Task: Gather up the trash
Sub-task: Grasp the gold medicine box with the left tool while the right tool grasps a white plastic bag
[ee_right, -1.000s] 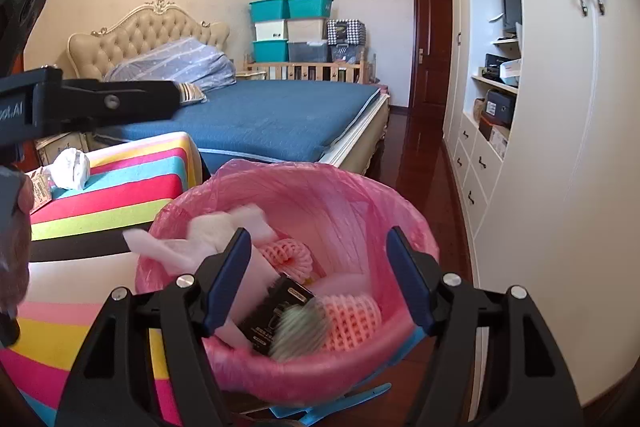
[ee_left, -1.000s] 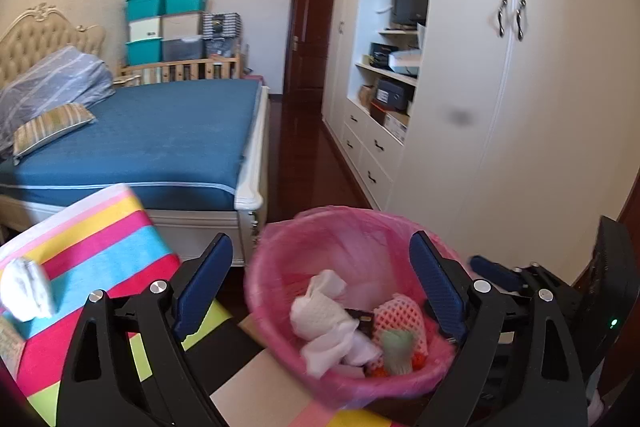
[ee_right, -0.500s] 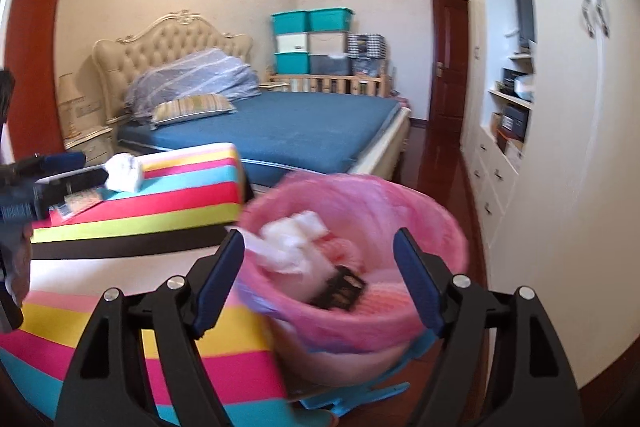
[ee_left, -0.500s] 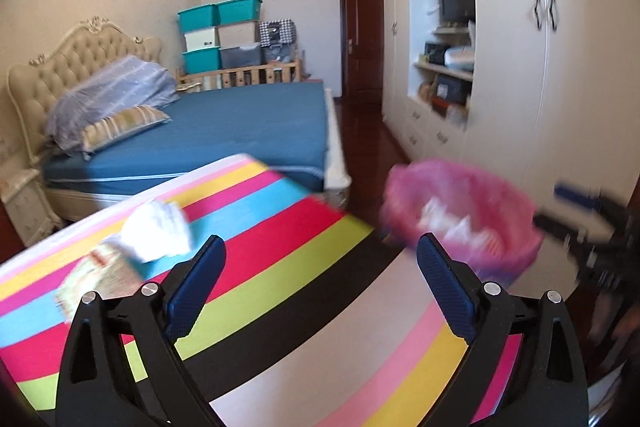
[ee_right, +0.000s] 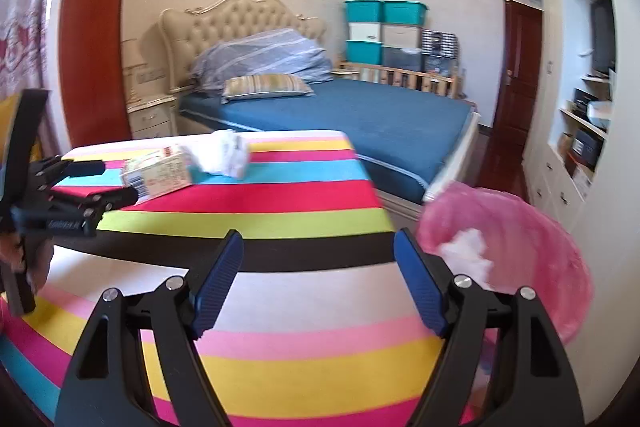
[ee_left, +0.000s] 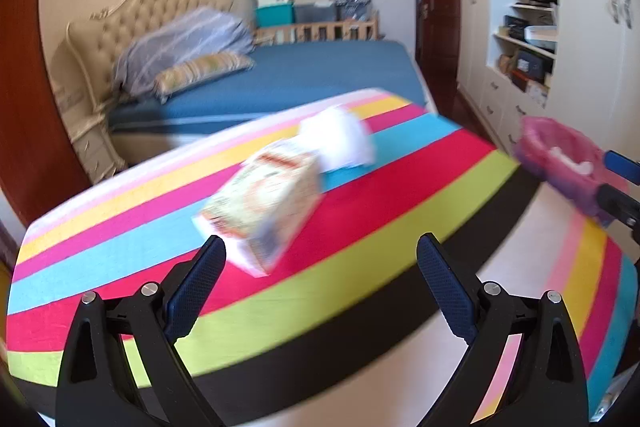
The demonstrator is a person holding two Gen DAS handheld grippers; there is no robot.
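Carton (ee_left: 262, 203) is seen just ahead of wide-open, empty left gripper (ee_left: 320, 267), centre frame, long axis toward upper right

Rainbow-striped tablecloth (ee_left: 360, 239), pink bin liner (ee_right: 532, 227), white tissue (ee_left: 340, 139), blue fingers (ee_left: 444, 283).

Bright daylight, motion blur, fisheye-warped edges
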